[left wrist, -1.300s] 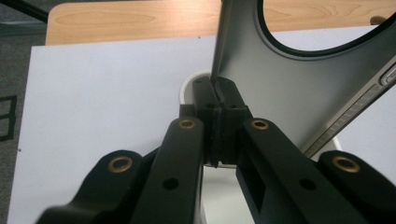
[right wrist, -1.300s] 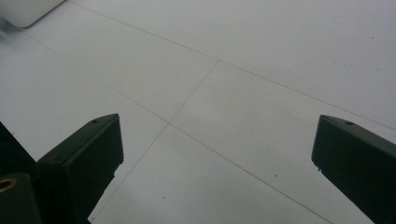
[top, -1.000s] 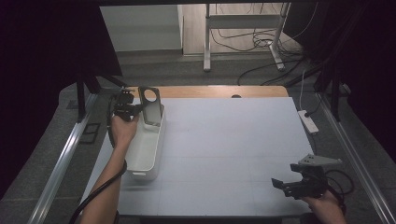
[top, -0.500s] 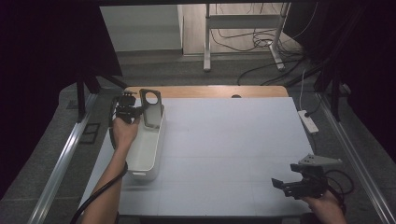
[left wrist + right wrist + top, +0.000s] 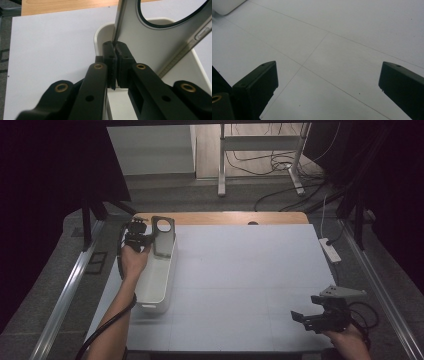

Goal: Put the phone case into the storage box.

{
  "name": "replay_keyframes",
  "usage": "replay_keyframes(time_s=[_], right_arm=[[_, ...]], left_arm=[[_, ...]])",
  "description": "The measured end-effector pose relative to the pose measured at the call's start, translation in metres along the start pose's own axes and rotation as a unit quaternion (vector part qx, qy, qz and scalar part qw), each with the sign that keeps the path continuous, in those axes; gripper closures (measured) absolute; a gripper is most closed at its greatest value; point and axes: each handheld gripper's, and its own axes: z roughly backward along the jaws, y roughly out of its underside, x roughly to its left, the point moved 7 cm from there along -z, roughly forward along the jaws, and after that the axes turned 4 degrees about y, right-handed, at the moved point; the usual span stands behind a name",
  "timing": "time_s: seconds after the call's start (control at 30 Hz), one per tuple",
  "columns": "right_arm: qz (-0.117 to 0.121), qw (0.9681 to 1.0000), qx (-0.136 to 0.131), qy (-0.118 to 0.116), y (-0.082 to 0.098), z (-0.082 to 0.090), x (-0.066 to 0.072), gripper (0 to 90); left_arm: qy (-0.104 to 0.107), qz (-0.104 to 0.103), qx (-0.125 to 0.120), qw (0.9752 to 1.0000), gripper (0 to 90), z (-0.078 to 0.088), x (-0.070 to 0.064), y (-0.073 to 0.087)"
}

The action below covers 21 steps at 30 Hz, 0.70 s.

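Two pads of left gripper (image 5: 115, 65) clamped on grey plate (image 5: 160, 42), edge-on grip seen close up. Upright in white bin (image 5: 157, 275), ring hole topmost. Right gripper (image 5: 314, 318) spread wide over table (image 5: 240, 270).

Dim room – grey floor (image 5: 165, 195), white table (image 5: 250, 270), metal stand (image 5: 260, 155) and loose cables (image 5: 250, 162) behind

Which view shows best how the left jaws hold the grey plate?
The left gripper view: the plate fills it, its edge pinched between the shut jaws over the bin. The high view shows the plate small; the right gripper view shows a bin corner.
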Motion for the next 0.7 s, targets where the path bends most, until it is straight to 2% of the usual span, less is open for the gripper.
replay_keyframes(time_s=[0.17, 0.33, 0.4, 0.7], right_arm=[[0.0, 1.0, -0.001, 0.0, 0.0, 0.0, 0.0, 2.7], [0.0, 1.0, -0.001, 0.0, 0.0, 0.0, 0.0, 2.7], [0.0, 1.0, -0.001, -0.001, 0.0, 0.0, 0.0, 2.7], [-0.001, 1.0, 0.001, 0.0, 0.0, 0.0, 0.0, 2.7]], left_arm=[[0.003, -0.001, -0.007, 1.0, 84.8, 0.001, -0.001, -0.001], [0.003, -0.007, -0.018, 0.9998, 78.6, 0.006, 0.0, -0.005], [0.002, -0.002, -0.022, 0.9997, 76.2, 0.008, 0.002, -0.006], [0.02, 0.003, -0.033, 0.9993, 66.5, 0.012, 0.008, -0.006]])
